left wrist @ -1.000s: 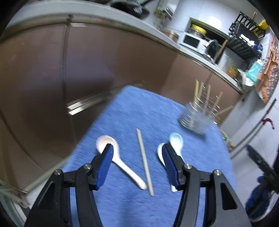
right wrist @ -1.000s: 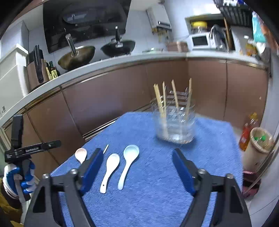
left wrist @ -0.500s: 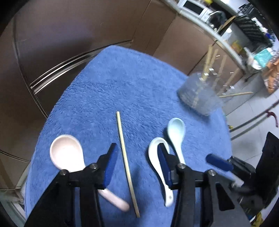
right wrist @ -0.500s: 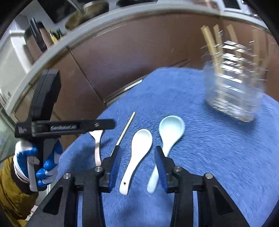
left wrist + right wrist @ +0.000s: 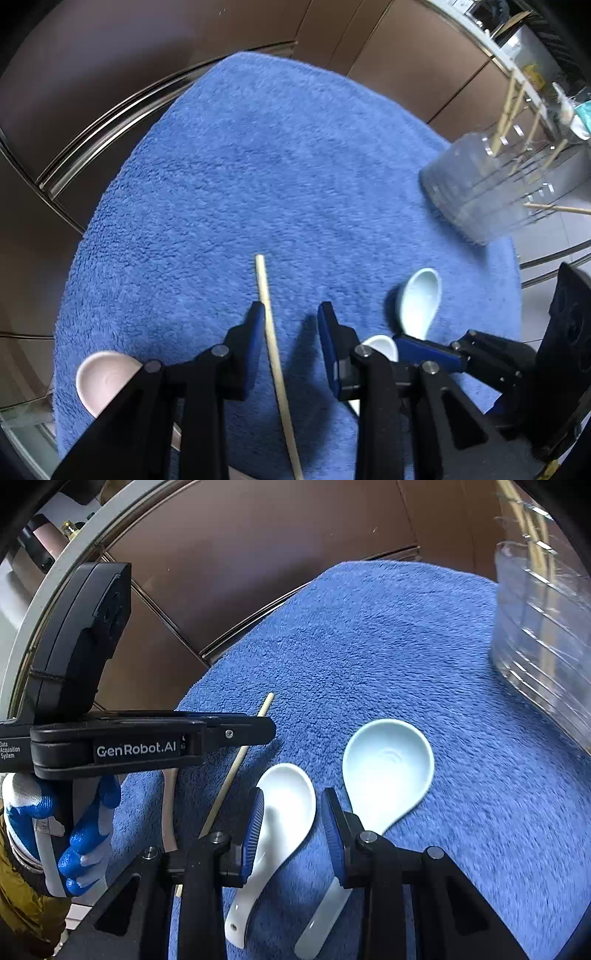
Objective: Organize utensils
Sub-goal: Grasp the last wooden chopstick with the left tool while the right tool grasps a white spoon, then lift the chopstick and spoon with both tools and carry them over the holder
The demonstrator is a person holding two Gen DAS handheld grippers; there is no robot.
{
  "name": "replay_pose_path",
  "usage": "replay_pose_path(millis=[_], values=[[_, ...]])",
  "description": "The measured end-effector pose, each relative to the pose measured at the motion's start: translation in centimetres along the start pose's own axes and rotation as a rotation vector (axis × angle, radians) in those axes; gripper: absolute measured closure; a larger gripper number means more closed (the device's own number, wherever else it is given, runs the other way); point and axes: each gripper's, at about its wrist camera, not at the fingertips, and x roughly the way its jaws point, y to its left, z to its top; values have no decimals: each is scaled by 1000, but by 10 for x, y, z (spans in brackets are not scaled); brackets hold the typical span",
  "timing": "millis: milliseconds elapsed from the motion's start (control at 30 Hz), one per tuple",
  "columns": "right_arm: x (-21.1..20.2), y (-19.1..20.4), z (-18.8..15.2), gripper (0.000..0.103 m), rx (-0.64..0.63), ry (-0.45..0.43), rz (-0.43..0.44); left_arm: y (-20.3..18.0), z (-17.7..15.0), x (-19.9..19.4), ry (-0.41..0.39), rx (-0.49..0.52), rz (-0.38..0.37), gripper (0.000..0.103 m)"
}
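Observation:
On the blue towel [image 5: 288, 166] lies a wooden chopstick [image 5: 271, 332], running between the fingers of my left gripper [image 5: 290, 314], close to the left pad. The jaws are closing and not pressing on it. A pink spoon [image 5: 103, 380] lies to the left. My right gripper [image 5: 293, 799] straddles the white spoon [image 5: 288, 797] at its bowl, jaws closing, a gap still on the right side. A pale blue spoon [image 5: 388, 768] lies just right of it. The clear holder [image 5: 546, 646] with several chopsticks stands at the far right.
A gloved hand [image 5: 74, 834] holds the left gripper [image 5: 269, 733], which crosses the right wrist view just left of the white spoon. Brown cabinet fronts [image 5: 166, 55] stand behind the towel. The towel's near left edge [image 5: 62, 369] drops off to the floor.
Both grippers have come down and tilted toward the towel while their jaws narrowed. The left one now has the chopstick between its fingers, the right one the white spoon.

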Motion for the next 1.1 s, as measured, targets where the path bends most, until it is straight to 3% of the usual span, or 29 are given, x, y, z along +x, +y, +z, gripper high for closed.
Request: replay_pose_path(millis=[100,367,567,733,967,1100], values=[[7,-1,8,73,-8,27,2,4,-1,4,11,-2,-12,76],[18,-7,16,93,-52,78,-15,-3,3,9,33,-5,10,76],[11,5,15,97,-103,43,-46,-6,3,10,11,-31,41,79],[-10,15,3,98,-119,-14,-56,-2,-2,8,-31,-48,86,98],[-50,33,-23,97,-125,-109,-92,1,-15,-5,-101,-100,9,99],[-75,38,-43,97,-106,-167,-109,-14,-32,-30,-186,-68,-55,99]])
